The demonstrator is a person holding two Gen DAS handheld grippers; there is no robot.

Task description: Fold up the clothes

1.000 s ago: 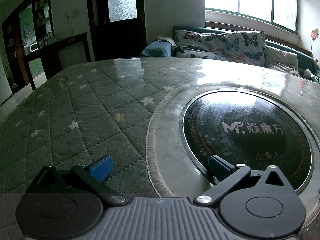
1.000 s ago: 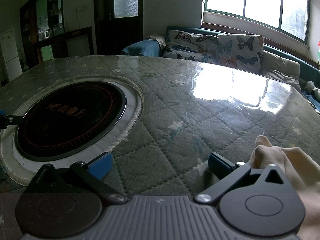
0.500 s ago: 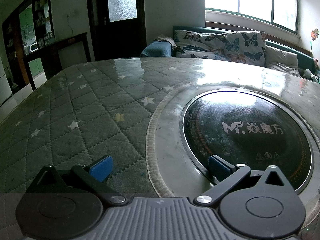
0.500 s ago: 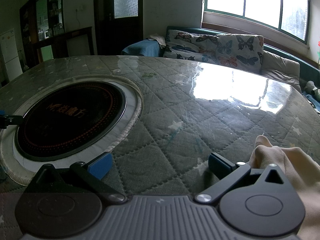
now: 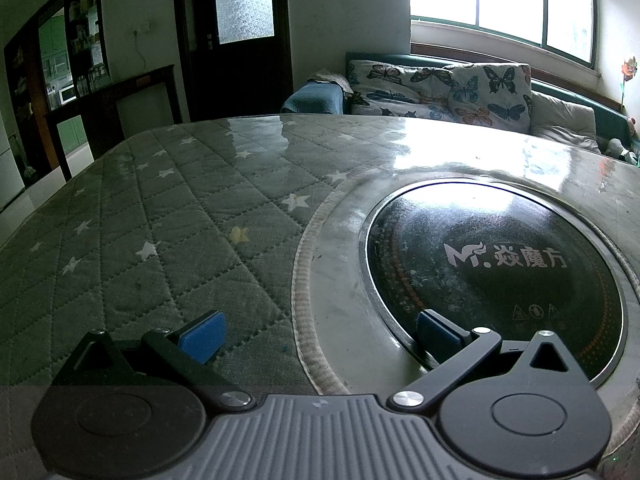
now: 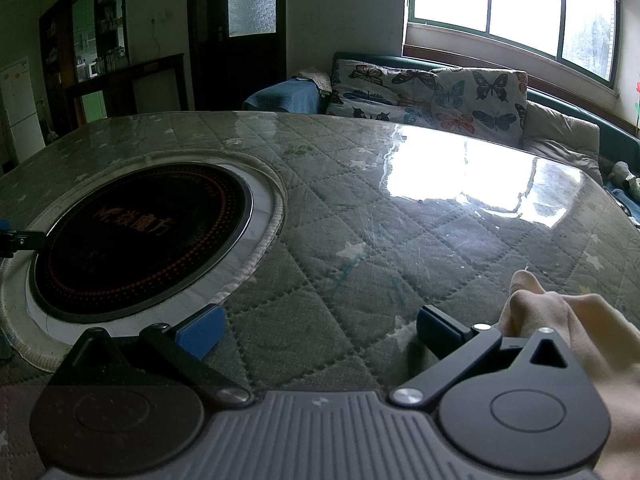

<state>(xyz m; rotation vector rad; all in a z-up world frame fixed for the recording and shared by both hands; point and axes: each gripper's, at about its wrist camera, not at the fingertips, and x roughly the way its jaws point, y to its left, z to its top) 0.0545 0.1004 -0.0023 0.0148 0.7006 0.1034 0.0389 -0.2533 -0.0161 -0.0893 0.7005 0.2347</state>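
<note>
Your left gripper [image 5: 320, 334] sits low over the table [image 5: 168, 216] with its blue pads [image 5: 202, 336] spread wide and nothing between them. One pad is above the quilted star-print cover, the other above the rim of the round black cooktop [image 5: 496, 280] set into the table.

Your right gripper [image 6: 318, 334] is likewise spread wide and holds nothing; bare quilted cover shows between its pads. The cream garment [image 6: 576, 332] lies bunched on the table at the near right, just beside the right-hand finger, its raised fold reaching past the fingertip. Whether cloth touches that finger cannot be told, as the linkage hides the contact line.

The cooktop lies to the left of your right gripper. A butterfly-print cushion [image 6: 432, 100] rests on the sofa beyond the table's far edge.
</note>
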